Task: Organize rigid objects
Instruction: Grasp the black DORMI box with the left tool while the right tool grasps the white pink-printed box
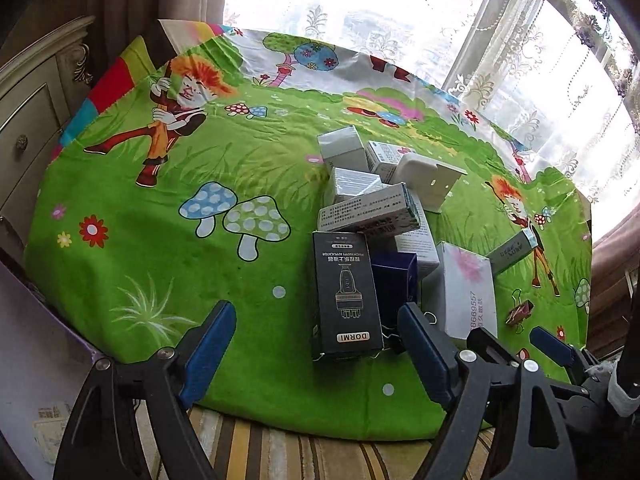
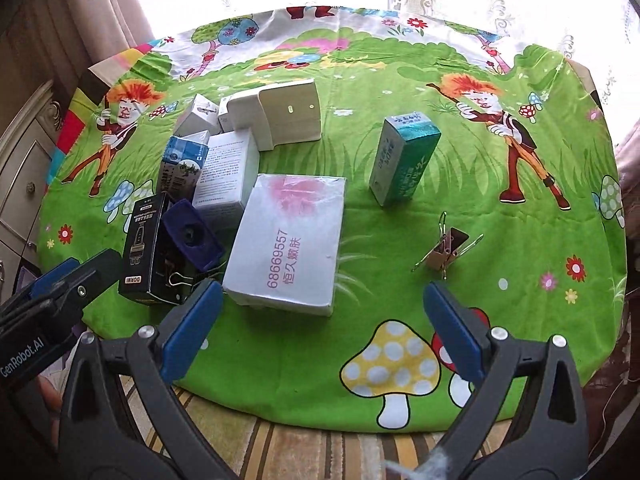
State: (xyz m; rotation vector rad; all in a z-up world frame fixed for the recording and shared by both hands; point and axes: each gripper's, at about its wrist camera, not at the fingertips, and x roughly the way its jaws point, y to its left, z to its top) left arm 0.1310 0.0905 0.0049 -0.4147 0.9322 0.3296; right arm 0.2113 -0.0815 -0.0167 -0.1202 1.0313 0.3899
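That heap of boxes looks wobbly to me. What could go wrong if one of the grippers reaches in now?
1. The grey box lies tilted across other boxes; pulling a neighbour could send it sliding.
2. The black DORMI box leans against the blue box, so a nudge may tip it.
3. Loose binder clips lie just ahead of the open right gripper and could get knocked away.

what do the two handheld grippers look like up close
Both match: black plastic scissor-style frames with silver rivets and flat blue pads. The left gripper and right gripper share this build. In the right wrist view, the left one's black body carries white "GenRobot.AI" lettering.
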